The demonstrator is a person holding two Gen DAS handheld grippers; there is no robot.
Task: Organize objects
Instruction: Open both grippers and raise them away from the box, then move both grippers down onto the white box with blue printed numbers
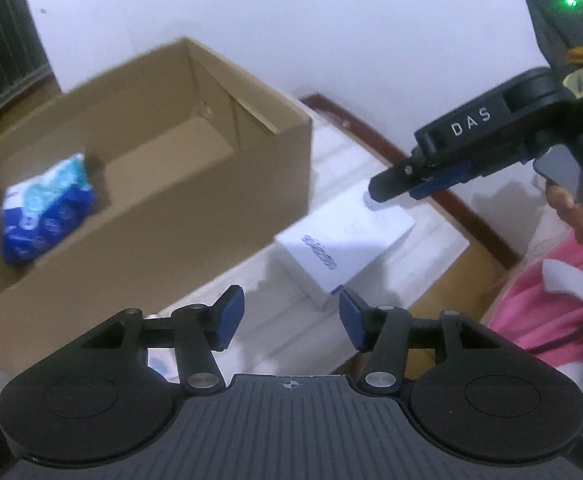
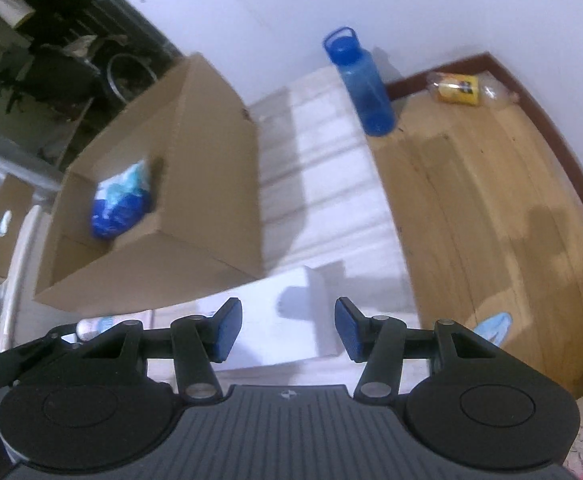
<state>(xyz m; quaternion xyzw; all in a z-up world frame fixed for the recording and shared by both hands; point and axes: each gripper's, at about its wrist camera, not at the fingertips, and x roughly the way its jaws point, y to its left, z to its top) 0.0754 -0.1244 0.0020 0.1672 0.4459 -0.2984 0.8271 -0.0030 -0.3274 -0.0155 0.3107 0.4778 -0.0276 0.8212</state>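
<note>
An open cardboard box (image 1: 227, 184) stands on a white mat and holds a blue and white packet (image 1: 45, 210); both also show in the right wrist view, the box (image 2: 211, 184) and the packet (image 2: 121, 204). A white flat box (image 1: 343, 248) lies on the mat just right of it, also low in the right wrist view (image 2: 275, 320). My left gripper (image 1: 290, 322) is open and empty, just short of the white box. My right gripper (image 2: 287, 330) is open and empty above the white box; it shows from the side in the left wrist view (image 1: 395, 190).
A blue water bottle (image 2: 365, 84) stands at the mat's far edge by the wall. A yellow packaged item (image 2: 457, 88) lies on the wooden floor (image 2: 491, 208) in the corner. Another cardboard box (image 2: 1, 226) sits at the left. A pink cloth (image 1: 551, 308) is at the right.
</note>
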